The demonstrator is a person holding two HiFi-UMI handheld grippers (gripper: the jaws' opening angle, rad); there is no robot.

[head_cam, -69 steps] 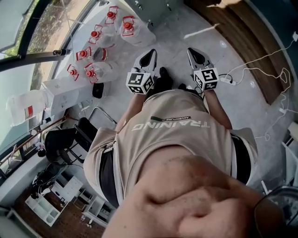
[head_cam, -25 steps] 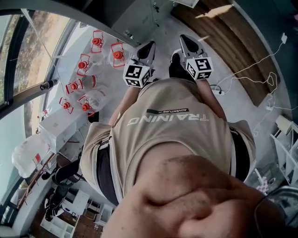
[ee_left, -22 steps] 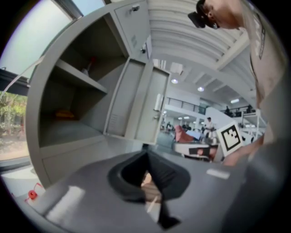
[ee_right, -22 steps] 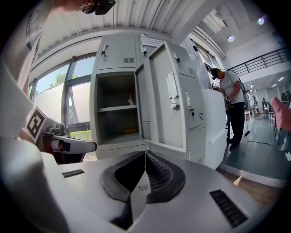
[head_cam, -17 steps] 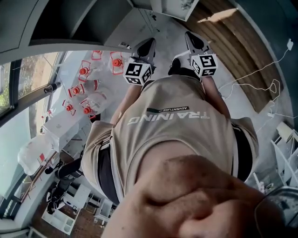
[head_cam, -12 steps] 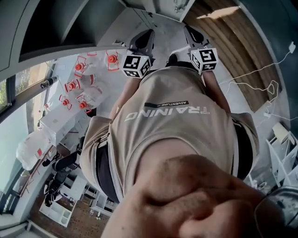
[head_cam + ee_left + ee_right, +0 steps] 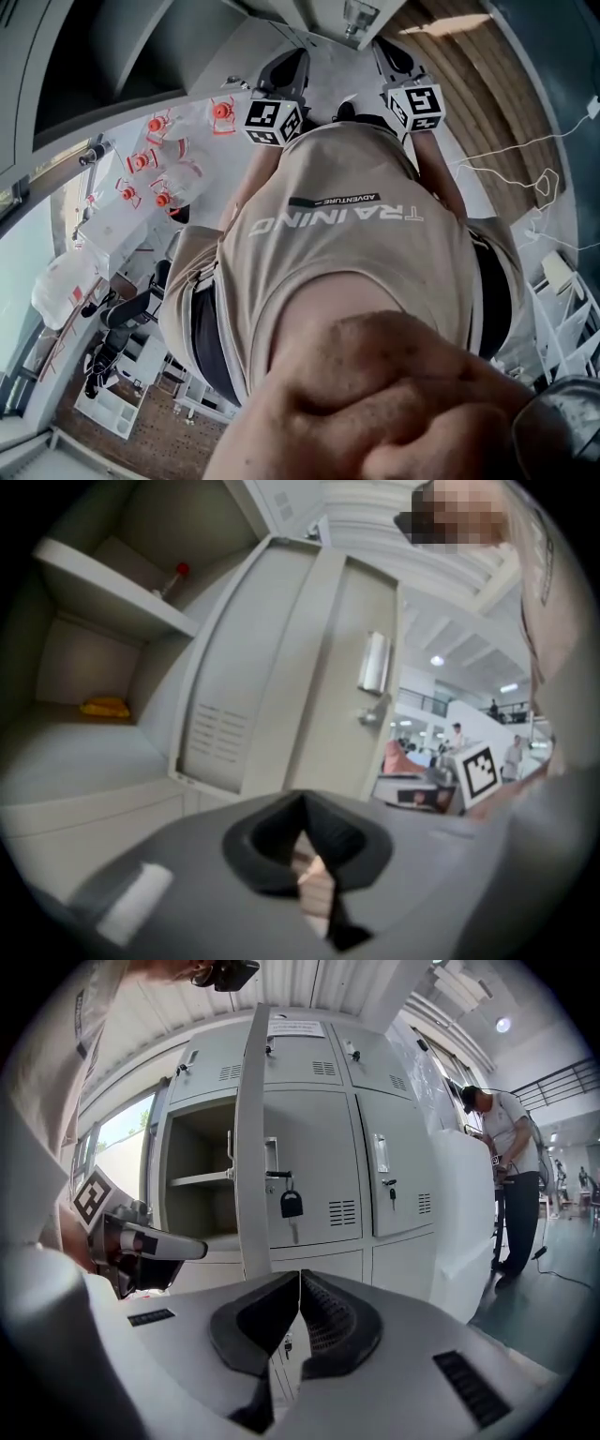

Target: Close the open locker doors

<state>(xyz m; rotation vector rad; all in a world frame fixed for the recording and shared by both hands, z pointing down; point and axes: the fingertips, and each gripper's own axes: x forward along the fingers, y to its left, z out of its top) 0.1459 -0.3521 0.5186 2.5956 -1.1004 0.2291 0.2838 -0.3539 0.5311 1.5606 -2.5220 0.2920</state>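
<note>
Facing the open locker door [image 7: 246, 1147], the left gripper [image 7: 302, 806] and right gripper [image 7: 298, 1281] are both closed and empty, while the shirt [image 7: 337, 253] says "TRAINING".

Setting: a communal locker area inside a large industrial-style workplace hall. Indicators: a bank of grey steel lockers [image 7: 319, 1147] with vent slots and latch handles, one open locker door [image 7: 248, 1138], and a padlock [image 7: 291, 1204] on a closed unit. A ribbed metal ceiling [image 7: 309, 983] runs overhead. The bare grey floor [image 7: 328, 56] carries loose cables [image 7: 525, 150]. Red-capped water bottles [image 7: 155, 159], an office chair [image 7: 127, 309] and white shelving [image 7: 103, 412] stand nearby. A person [image 7: 511, 1166] stands further along.
</note>
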